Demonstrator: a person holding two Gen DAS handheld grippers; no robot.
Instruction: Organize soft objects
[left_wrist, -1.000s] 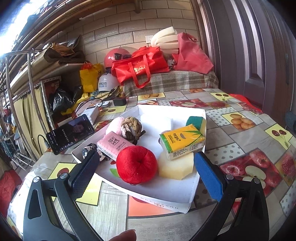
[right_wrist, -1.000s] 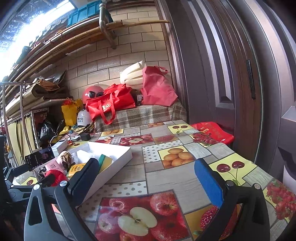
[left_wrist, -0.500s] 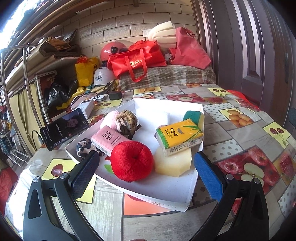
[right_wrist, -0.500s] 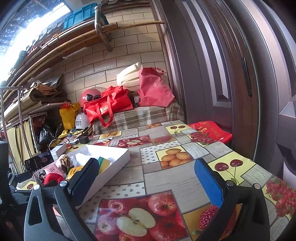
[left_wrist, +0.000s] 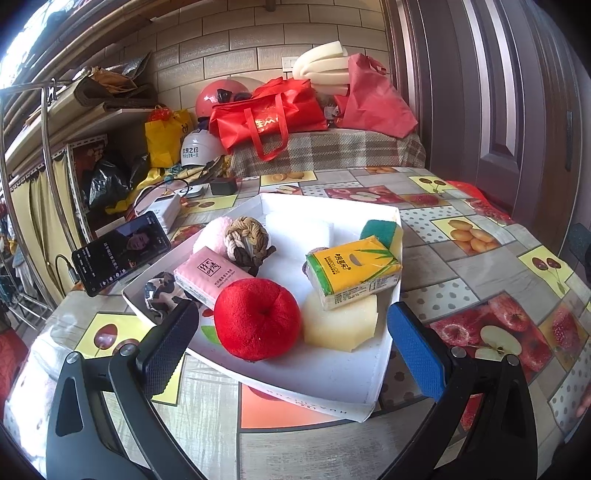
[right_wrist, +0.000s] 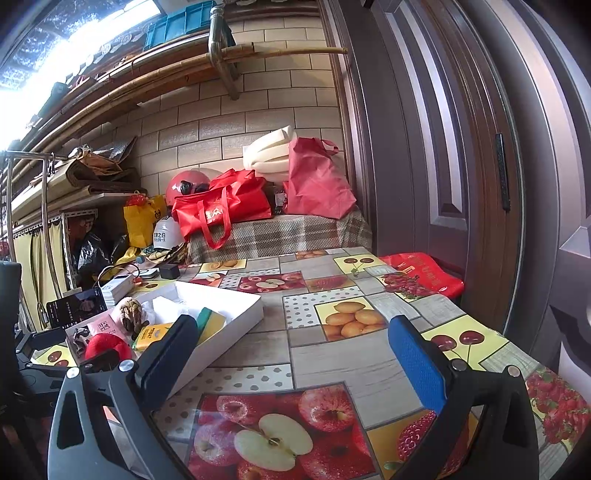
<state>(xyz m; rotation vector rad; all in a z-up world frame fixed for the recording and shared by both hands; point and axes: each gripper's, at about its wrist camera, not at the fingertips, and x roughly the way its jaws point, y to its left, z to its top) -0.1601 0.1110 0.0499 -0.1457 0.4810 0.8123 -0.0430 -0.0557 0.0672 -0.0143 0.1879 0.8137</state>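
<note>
A white tray (left_wrist: 317, 376) on the fruit-print table holds a red plush apple (left_wrist: 256, 319), a pale yellow sponge (left_wrist: 340, 326), a yellow tissue pack (left_wrist: 352, 269), a pink tissue pack (left_wrist: 210, 275), a braided rope ball (left_wrist: 247, 240), a green-and-yellow sponge (left_wrist: 382, 230) and a black-and-white scrunchie (left_wrist: 159, 295). My left gripper (left_wrist: 291, 349) stands open just in front of the apple, nothing between its fingers. My right gripper (right_wrist: 291, 363) is open over the bare table, right of the tray (right_wrist: 229, 328).
A phone (left_wrist: 120, 251) leans at the tray's left, with a power bank (left_wrist: 162, 210) and cables behind it. Red bags (left_wrist: 266, 114), helmets and foam sit on a plaid bench beyond the table. A dark door (right_wrist: 461, 147) stands to the right.
The left wrist view has shifted slightly, so the tray and apple sit a little lower and closer between the fingers. The right gripper has tilted up slightly. Both stay open.
</note>
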